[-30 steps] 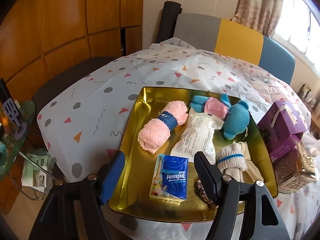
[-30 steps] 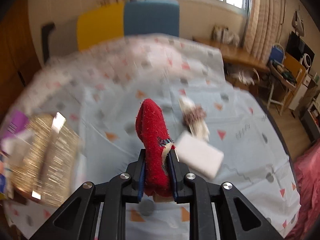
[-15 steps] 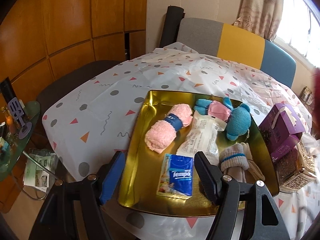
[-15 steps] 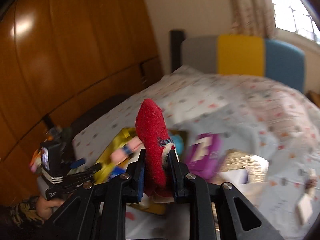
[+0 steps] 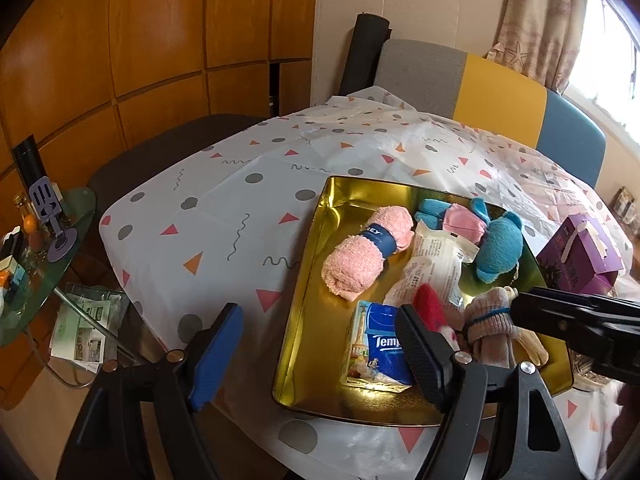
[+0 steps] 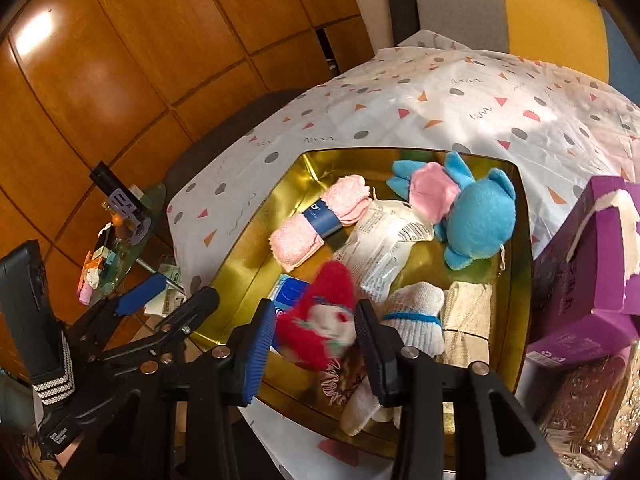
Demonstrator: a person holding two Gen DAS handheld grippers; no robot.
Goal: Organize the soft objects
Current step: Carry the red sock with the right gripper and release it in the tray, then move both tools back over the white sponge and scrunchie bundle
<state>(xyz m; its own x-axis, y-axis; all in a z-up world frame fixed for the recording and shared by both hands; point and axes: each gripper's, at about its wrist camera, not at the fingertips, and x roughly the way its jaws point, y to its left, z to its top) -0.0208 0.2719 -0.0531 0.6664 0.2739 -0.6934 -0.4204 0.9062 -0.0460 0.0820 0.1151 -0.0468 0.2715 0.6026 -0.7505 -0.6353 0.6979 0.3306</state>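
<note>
The right tool [image 6: 316, 344] has just spread its jaws, releasing the red sock [image 6: 320, 316] over the gold tray [image 6: 248, 264] beside towel, plush and tissues already gathered there; the left tool [image 5: 320, 344] hovers released, empty; little seems left.

Both wrist cameras look steeply down, close over the shared gold tray [image 5: 316, 240], the right nearer

Purple box [image 6: 592, 256] beside glittery gold box [image 6: 592, 412]
</note>
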